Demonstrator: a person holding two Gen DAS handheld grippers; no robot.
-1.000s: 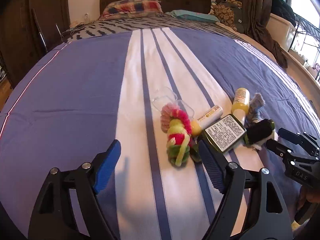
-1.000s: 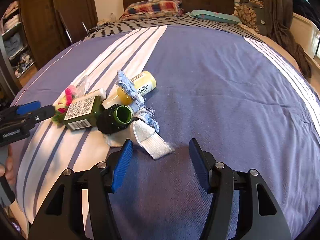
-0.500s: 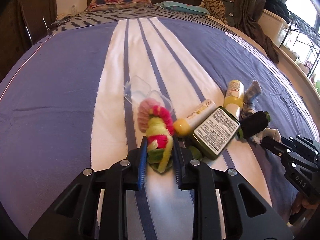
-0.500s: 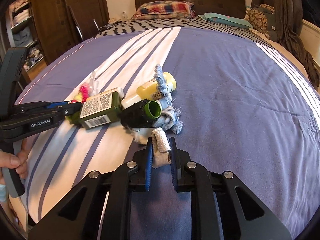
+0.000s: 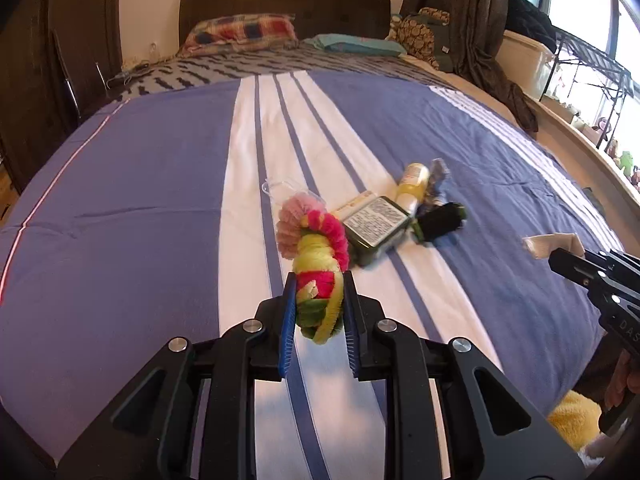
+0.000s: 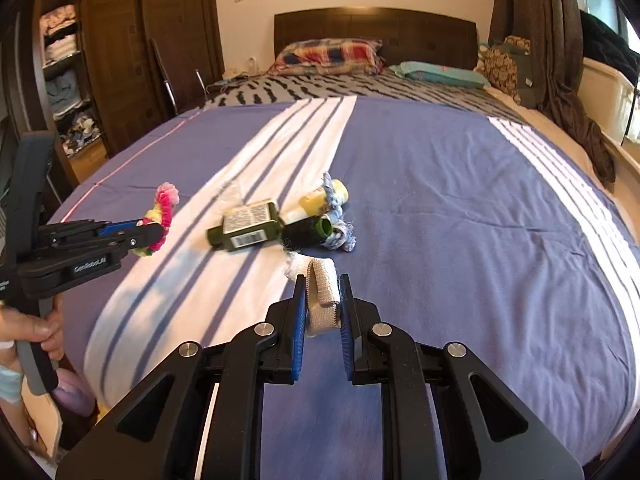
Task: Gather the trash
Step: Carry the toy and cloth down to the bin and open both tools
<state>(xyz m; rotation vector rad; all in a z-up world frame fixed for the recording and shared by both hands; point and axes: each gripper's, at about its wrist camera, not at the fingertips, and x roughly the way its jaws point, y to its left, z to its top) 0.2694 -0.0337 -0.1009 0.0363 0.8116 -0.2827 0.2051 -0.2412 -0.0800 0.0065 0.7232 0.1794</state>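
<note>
My left gripper (image 5: pixel 319 280) is shut on a fuzzy bundle of pink, yellow and green chenille stems (image 5: pixel 316 248), lifted off the bed; the same bundle (image 6: pixel 160 216) shows at the left of the right wrist view. My right gripper (image 6: pixel 323 284) is shut on a folded strip of white cloth (image 6: pixel 323 296), raised above the bedspread; that cloth (image 5: pixel 552 245) pokes out at the right edge of the left wrist view. On the bed lie a dark green labelled bottle (image 6: pixel 248 227), a yellow bottle (image 6: pixel 320 199), a black bottle with a green neck (image 6: pixel 308 231) and a frayed blue rag (image 6: pixel 338 224).
A clear plastic piece (image 5: pixel 280 189) lies beside the pile on the blue and white striped bedspread (image 6: pixel 460 208). Pillows (image 6: pixel 332 56) and a dark headboard stand at the far end. A wardrobe (image 6: pixel 120 60) is on the left, curtains (image 5: pixel 476 24) and a rack on the right.
Both grippers went from open to shut, the left on the chenille bundle, the right on the white cloth. Both then rose and drew back from the pile with their loads.
</note>
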